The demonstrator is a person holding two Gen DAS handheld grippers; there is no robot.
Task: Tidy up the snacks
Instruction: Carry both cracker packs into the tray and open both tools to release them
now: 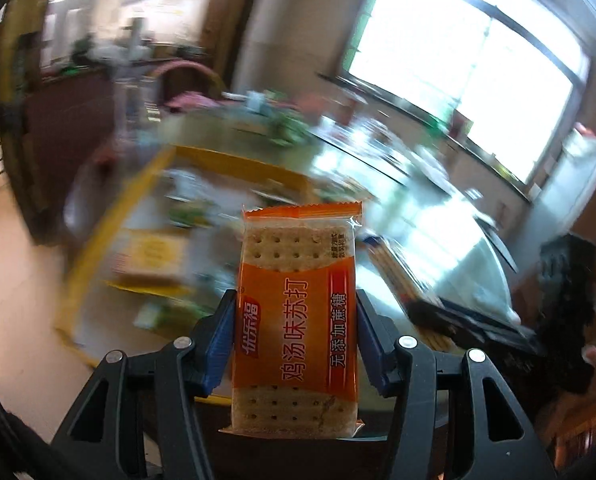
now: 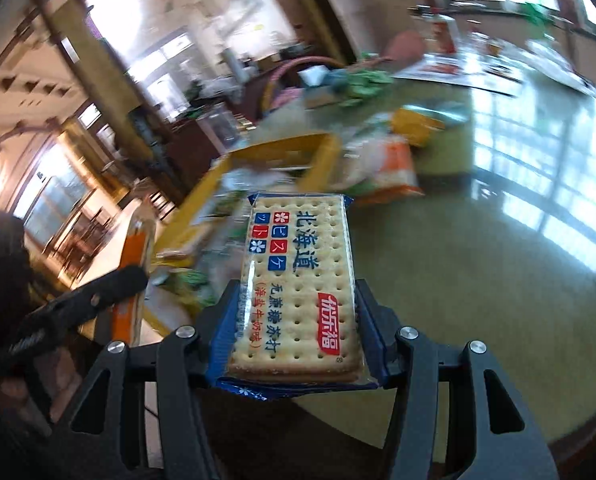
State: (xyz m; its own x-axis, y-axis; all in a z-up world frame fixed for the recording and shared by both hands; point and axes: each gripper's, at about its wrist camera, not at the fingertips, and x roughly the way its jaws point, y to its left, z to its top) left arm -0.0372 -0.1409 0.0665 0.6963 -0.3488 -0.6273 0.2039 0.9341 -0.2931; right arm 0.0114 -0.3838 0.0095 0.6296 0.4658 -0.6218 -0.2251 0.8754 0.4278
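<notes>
The left gripper (image 1: 296, 344) clamps an orange cracker pack (image 1: 298, 320) by its long edges, blue pads (image 1: 218, 340) pressing both sides; the pack stands upright between them. The right gripper (image 2: 294, 336) likewise grips a blue cracker pack (image 2: 298, 288) across its width.

Both packs look light and flat: crinkly clear-and-printed film over a stiff slab of perforated square crackers, with crimped, sawtoothed end seals. The film is probably slippery and the crackers brittle, so a gentle hold on the long edges at mid-length suits them; squeezing harder risks snapping the slab.

Beyond the blue pack, at about 11 o'clock, sits a yellow tray (image 2: 322, 148), seemingly holding more snacks, though blur hides which. A glossy round table (image 2: 478, 264) spreads toward 3 o'clock.
</notes>
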